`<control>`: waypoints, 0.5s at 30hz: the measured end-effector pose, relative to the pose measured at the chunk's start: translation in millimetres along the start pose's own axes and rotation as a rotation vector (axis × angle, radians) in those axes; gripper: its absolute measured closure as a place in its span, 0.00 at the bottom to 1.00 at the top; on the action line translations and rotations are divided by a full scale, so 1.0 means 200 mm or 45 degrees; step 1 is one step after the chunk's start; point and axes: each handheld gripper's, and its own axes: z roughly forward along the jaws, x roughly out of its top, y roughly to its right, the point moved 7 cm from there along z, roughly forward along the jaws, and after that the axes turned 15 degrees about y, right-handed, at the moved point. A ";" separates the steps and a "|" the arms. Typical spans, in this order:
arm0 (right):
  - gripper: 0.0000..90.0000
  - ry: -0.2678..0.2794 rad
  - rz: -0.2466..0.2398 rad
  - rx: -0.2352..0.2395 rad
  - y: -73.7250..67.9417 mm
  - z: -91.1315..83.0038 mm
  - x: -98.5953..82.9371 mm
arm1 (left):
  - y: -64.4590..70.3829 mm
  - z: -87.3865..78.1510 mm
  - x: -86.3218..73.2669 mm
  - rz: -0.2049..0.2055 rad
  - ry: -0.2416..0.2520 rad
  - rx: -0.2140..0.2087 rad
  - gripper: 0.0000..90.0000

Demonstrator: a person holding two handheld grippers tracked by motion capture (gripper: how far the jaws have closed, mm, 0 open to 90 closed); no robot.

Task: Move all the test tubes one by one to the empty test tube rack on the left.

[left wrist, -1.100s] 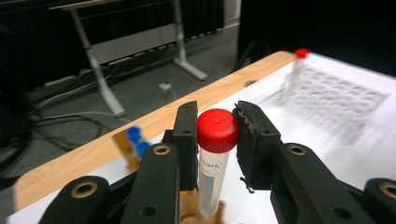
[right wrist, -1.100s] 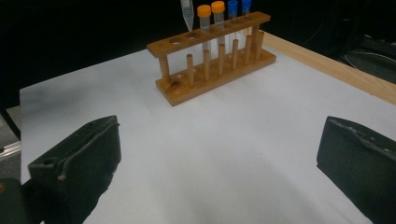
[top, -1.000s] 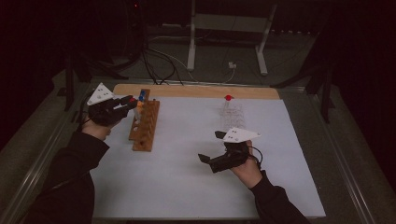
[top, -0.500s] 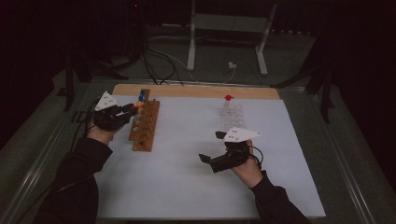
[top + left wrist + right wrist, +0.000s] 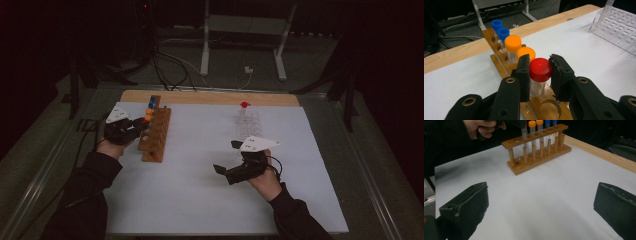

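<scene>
Left tongs (image 5: 539,72) flanking red-capped tube (image 5: 539,75), base hidden

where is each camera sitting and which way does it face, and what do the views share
High view: above the person's side of the table, looking forward and down; both forearms show, left hand-held gripper at the wooden rack.
Left gripper view: rides the left hand-held gripper, looking along its jaws, which flank the red-capped tube with small gaps.
Right gripper view: rides the right hand-held gripper, jaws wide apart, facing the rack across the white mat.
Shared: all three show the rack.
</scene>
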 end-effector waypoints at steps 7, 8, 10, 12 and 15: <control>0.00 0.019 -0.006 -0.004 0.03 -0.01 0.02 | 0.01 -0.03 0.03 -0.013 0.013 -0.010 0.62; 0.00 0.025 -0.006 -0.009 0.04 -0.01 0.03 | 0.01 -0.04 0.03 -0.019 0.026 -0.021 0.56; 0.00 0.043 -0.002 -0.013 0.07 -0.02 0.05 | 0.03 -0.06 0.05 -0.015 0.054 -0.043 0.47; 0.00 0.053 -0.012 -0.038 0.11 -0.03 0.07 | 0.05 -0.09 0.07 -0.030 0.083 -0.071 0.40; 0.00 0.028 -0.049 -0.088 0.18 -0.04 0.07 | 0.11 -0.13 0.08 -0.012 0.097 -0.111 0.27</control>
